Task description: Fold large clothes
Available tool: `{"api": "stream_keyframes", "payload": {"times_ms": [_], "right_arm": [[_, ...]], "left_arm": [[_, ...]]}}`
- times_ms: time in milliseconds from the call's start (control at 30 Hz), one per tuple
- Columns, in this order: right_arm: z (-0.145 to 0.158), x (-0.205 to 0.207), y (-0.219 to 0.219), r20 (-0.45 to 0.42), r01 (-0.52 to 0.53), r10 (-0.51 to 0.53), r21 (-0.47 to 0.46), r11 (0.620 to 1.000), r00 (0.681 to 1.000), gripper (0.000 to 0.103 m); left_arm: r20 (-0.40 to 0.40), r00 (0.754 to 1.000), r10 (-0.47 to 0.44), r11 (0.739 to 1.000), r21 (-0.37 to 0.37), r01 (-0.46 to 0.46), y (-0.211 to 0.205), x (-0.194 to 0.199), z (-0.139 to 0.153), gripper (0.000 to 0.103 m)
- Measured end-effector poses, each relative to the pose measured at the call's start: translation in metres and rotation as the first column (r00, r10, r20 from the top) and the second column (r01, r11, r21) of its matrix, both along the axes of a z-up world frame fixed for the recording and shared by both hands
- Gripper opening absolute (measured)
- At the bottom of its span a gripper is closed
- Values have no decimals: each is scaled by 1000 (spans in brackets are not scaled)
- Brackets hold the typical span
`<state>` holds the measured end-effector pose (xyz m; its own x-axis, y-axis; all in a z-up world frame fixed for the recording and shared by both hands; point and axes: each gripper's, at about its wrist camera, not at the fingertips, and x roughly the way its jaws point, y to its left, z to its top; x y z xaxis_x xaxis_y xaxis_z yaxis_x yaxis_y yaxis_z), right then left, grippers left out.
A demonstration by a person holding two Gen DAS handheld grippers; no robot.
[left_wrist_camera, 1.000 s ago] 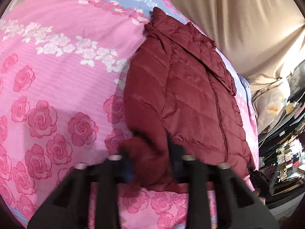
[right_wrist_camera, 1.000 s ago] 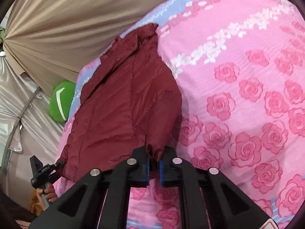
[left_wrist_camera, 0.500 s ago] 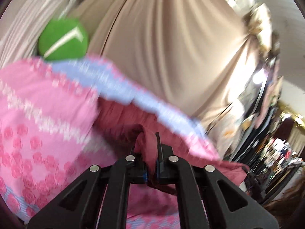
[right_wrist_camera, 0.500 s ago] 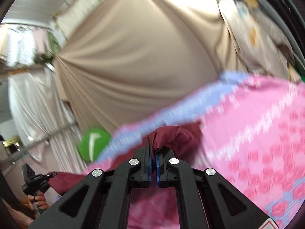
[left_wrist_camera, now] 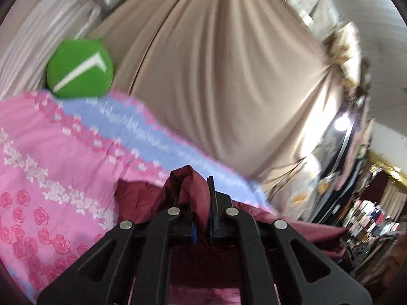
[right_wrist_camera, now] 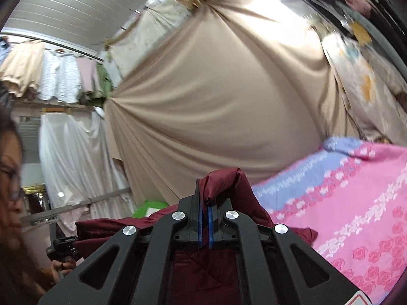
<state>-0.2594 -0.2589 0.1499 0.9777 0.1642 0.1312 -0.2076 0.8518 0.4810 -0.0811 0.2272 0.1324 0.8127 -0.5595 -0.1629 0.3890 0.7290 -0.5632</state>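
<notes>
A dark red quilted jacket [left_wrist_camera: 142, 200] hangs lifted over a pink rose-patterned bedspread [left_wrist_camera: 51, 167]. My left gripper [left_wrist_camera: 201, 203] is shut on a bunched fold of the jacket's edge. My right gripper [right_wrist_camera: 204, 203] is shut on another fold of the same jacket [right_wrist_camera: 223, 180], and the cloth stretches away to the left between the two. The left gripper [right_wrist_camera: 62, 244] shows at the lower left of the right wrist view, held in a hand. Most of the jacket's body is hidden below the grippers.
A beige draped curtain [left_wrist_camera: 216, 76] fills the background. A green round cushion [left_wrist_camera: 80, 70] sits at the bed's far edge. The person's face [right_wrist_camera: 10, 178] is at the left. Cluttered shelves [left_wrist_camera: 368, 221] stand at the right. The bedspread [right_wrist_camera: 356, 216] extends right.
Both grippers have risen from the bed with the jacket's edge and tilted up toward the curtain. The jacket went from lying flat to being lifted.
</notes>
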Motion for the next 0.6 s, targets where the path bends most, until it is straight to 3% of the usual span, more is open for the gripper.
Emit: {"api": "stream_keyframes", "payload": {"times_ms": [100, 267, 400, 600], "right_arm": [[-14, 56, -15, -120, 13, -6, 51, 999, 993, 3], [-34, 146, -33, -299, 74, -55, 52, 996, 953, 3], [-66, 217, -54, -451, 100, -61, 65, 993, 891, 3], [-111, 284, -71, -610, 128, -65, 59, 990, 789, 3]], "left_arm": [[-112, 993, 25, 996, 93, -15, -24, 63, -21, 5], [-215, 973, 87, 976, 213, -40, -50, 153, -52, 5], [-312, 938, 153, 951, 305, -53, -71, 220, -87, 4], [-386, 899, 208, 922, 384, -48, -85, 265, -130, 5]]}}
